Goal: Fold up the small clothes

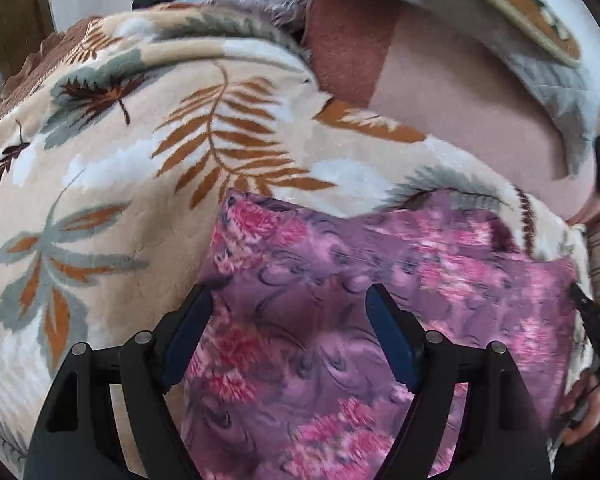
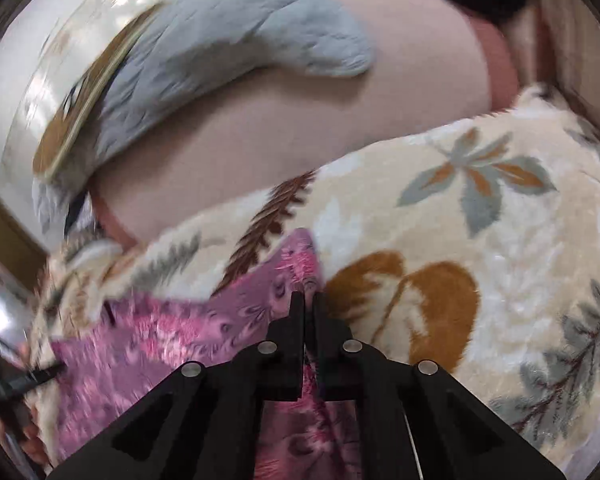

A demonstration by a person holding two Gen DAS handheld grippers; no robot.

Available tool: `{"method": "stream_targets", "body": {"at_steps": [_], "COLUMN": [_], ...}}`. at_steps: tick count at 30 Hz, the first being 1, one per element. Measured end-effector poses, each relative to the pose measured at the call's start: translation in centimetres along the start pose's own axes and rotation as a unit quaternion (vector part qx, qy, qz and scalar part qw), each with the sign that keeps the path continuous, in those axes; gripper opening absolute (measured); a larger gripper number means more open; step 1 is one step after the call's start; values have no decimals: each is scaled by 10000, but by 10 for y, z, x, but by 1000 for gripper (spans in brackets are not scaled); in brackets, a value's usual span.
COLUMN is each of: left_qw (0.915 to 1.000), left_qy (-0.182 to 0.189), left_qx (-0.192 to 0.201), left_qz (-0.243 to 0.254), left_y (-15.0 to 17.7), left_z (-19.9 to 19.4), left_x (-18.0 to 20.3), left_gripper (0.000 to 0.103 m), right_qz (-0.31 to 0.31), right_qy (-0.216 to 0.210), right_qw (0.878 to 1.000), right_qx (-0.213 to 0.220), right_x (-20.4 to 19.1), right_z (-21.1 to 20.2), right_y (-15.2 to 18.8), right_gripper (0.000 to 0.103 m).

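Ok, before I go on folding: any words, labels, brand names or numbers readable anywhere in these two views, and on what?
None readable in either view.
Purple-pink floral garment: print only, no visible tag.
Leaf-patterned blanket: pattern only.
Grey quilted cloth, with a brown and cream trim: too blurred to show any text.

The left gripper (image 1: 290, 300), black with blue-padded fingers (image 1: 392, 344), points steeply downward with its jaws spread wide, nothing pinched between the pads. The right gripper (image 2: 309, 300), black and angled down, has its jaws pressed together, a strip of pink-purple floral patterned cloth (image 2: 172, 344) caught between the fingertips.
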State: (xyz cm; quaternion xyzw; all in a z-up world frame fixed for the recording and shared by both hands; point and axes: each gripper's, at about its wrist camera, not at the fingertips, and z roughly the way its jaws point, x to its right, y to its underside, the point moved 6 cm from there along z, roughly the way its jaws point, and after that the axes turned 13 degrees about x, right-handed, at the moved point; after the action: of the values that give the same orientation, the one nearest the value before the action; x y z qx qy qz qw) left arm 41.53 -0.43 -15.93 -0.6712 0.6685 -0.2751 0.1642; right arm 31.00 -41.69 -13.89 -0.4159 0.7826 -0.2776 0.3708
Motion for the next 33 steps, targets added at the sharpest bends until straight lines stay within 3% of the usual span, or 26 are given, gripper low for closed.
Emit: {"method": "stream_targets", "body": {"at_steps": [2, 3, 4, 5, 7, 9, 12, 15, 16, 17, 19, 23, 25, 27, 31, 33], "left_qw": [9990, 9992, 9990, 9989, 9998, 9996, 9990, 9970, 9948, 9924, 9931, 9972, 9984, 9986, 9982, 9981], "left_qy": [-335, -339, -401, -390, -123, 244, 430, 36, -52, -71, 169, 239, 75, 34, 20, -45], "left_qx": [-281, -224, -161, -162, -46, 150, 61, -241, -164, -155, -344, -465, -482, -522, -514, -517], "left_qz": [-55, 0, 117, 208, 163, 73, 144, 736, 1006, 1215, 1107, 529, 301, 25, -308, -326], "left_y": [7, 5, 2, -1, -3, 1, 24, 50, 53, 55, 54, 38, 31, 27, 34, 39], "left_z": [20, 20, 17, 12, -3, -23, -29, -18, -20, -25, -36, -53, -61, -72, -90, -98], "left_x": [-9, -8, -6, -2, 4, 13, 26, 37, 41, 45, 41, 7, -19, -46, -87, -104], "left_gripper": [80, 82, 82, 81, 81, 81, 81, 81, 81, 81, 81, 81, 81, 81, 81, 81], "right_qz": [-37, -175, -344, -498, -619, -385, -340, -381, -322, -306, -344, -1076, -1656, -2352, -3547, -4135], "right_qy": [346, 420, 478, 565, 520, -162, -382, -72, -68, 91, 58, -608, -1023, -1403, -1985, -2123], "right_qw": [9985, 9959, 9961, 9960, 9967, 9987, 9986, 9967, 9984, 9984, 9987, 9921, 9801, 9601, 9104, 8824], "right_qx": [-433, -781, -654, -490, -99, 284, 101, -711, -462, -473, -360, -226, -381, -568, -767, -723], "right_x": [15, 18, 15, 11, 0, -13, -18, -1, -1, -1, -13, -66, -109, -157, -234, -265], "right_z": [17, 26, 23, 15, -6, -34, -40, -20, -30, -37, -56, -97, -109, -116, -132, -139], "right_y": [12, 23, 21, 17, 9, 10, 29, 68, 65, 61, 59, 85, 119, 160, 235, 264], "right_gripper": [4, 2, 4, 13, 13, 13, 15, 12, 12, 14, 17, 45, 47, 55, 59, 68]}}
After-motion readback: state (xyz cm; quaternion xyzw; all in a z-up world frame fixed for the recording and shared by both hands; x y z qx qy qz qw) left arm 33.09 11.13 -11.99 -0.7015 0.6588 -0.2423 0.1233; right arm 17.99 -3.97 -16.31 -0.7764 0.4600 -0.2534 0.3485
